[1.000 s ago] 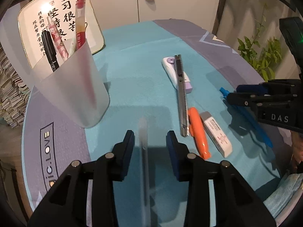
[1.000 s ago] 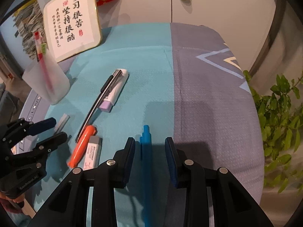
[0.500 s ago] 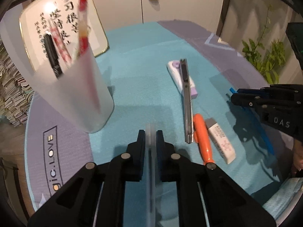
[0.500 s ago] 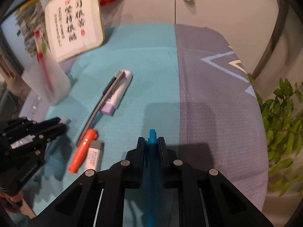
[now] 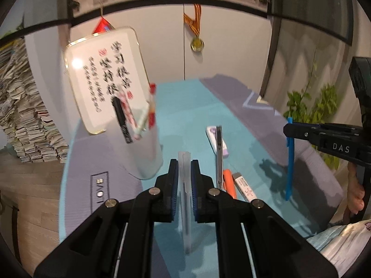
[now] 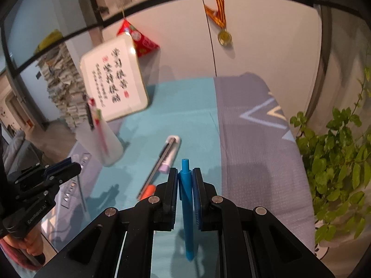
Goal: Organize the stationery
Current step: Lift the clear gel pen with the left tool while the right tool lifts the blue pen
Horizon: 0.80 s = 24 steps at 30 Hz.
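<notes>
Slim translucent pen (image 5: 184,185), smooth blue pen (image 6: 187,199), frosted cup (image 5: 145,153)

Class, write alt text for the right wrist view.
Black tongs grip a blue pen above a teal and grey tablecloth. Left, a frosted cup holds pens; a utility knife lies between.

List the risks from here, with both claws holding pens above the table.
1. The frosted cup already holds several pens; pushing the clear pen in from the left claw might tip it.
2. The right claw grips the blue pen near its top, so the long hanging end may swing.
3. Both claws heading for one cup could collide.
</notes>
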Each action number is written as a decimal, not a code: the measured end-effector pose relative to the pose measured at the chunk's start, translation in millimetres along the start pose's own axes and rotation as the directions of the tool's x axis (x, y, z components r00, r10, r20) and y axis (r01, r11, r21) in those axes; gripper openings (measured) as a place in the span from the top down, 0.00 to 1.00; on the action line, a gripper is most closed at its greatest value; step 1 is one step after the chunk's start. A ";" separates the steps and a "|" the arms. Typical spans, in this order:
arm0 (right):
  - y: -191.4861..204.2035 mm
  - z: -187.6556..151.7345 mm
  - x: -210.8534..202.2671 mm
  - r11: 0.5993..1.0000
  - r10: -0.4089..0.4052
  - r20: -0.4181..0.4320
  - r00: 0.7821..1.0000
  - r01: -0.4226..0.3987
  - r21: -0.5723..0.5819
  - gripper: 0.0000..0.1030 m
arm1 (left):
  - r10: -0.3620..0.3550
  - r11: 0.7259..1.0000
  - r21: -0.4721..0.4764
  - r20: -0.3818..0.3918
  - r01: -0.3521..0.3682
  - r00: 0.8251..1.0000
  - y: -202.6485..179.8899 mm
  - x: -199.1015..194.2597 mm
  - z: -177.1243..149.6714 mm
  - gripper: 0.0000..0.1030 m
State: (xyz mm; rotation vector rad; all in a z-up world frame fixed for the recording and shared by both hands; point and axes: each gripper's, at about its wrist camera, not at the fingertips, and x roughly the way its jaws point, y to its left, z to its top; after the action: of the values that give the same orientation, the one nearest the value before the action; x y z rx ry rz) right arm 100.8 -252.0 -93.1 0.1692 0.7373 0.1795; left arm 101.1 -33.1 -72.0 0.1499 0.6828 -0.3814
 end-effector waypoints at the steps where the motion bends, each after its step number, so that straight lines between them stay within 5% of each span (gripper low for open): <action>1: 3.6 0.3 -5.9 1.000 0.002 0.017 1.000 -0.002 -0.005 0.87 | 0.004 1.000 -0.009 0.017 -0.004 1.000 2.8 -6.5 0.5 0.92; 10: 24.6 3.5 -31.2 1.000 0.025 0.090 0.996 -0.024 -0.019 0.89 | 0.026 0.999 -0.022 0.091 -0.024 0.995 12.2 -35.5 4.3 0.92; 16: 19.5 0.0 -25.4 1.000 0.008 0.056 0.998 -0.008 0.009 0.89 | 0.024 0.999 0.035 -0.030 -0.023 0.999 4.2 5.2 -13.1 0.90; 19: 8.7 -3.2 -21.6 0.999 0.007 0.039 0.999 -0.008 0.045 0.90 | -0.020 0.999 0.024 -0.126 0.023 0.992 0.3 39.1 -19.8 0.89; 24: -4.0 -4.3 -25.7 0.997 0.017 0.047 0.999 -0.021 0.074 0.90 | 0.009 0.999 0.052 -0.204 0.002 0.979 -10.5 87.5 -16.0 0.82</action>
State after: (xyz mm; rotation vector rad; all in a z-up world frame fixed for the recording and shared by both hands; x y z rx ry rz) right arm 79.7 -261.2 -80.3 0.2508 0.6965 0.1655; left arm 149.7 -64.3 -140.4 0.2421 0.8760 -0.3835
